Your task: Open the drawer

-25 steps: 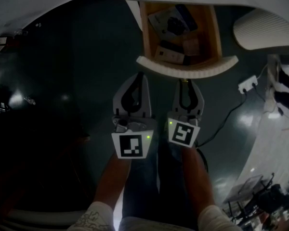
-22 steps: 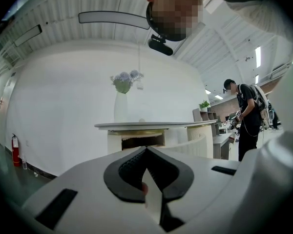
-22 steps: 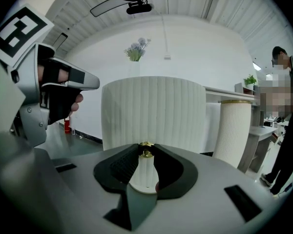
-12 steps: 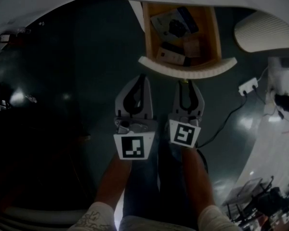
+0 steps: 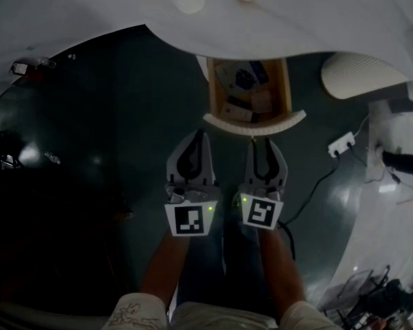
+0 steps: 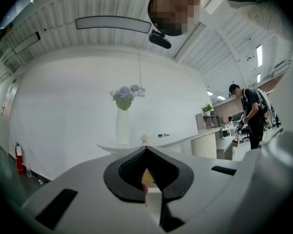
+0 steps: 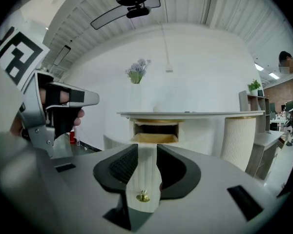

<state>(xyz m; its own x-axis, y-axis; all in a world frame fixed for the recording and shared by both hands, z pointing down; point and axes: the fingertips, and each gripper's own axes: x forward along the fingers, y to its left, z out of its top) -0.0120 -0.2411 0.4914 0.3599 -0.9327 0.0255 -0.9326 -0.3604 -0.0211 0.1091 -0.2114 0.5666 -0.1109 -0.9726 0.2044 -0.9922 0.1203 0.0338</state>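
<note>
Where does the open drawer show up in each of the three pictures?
Head view: upper middle, the drawer pulled out from under the counter.
Left gripper view: mostly hidden; a yellowish sliver low centre behind the shut jaws may be it.
Right gripper view: centre, the drawer, its ribbed front between the open jaws.
Shared landmark: the white counter above it.

The head view looks steeply down from above the person onto the left gripper (image 5: 198, 137), the right gripper (image 5: 265, 143), the drawer (image 5: 255, 124) and the table (image 5: 296, 19) edge beyond. Each gripper view rides close behind its own jaws and faces the table (image 6: 176, 140) (image 7: 185, 114) roughly level. All three views share the table and its flowers (image 6: 124, 95) (image 7: 136, 71). The head and right gripper views also share the drawer (image 7: 144, 179).
</note>
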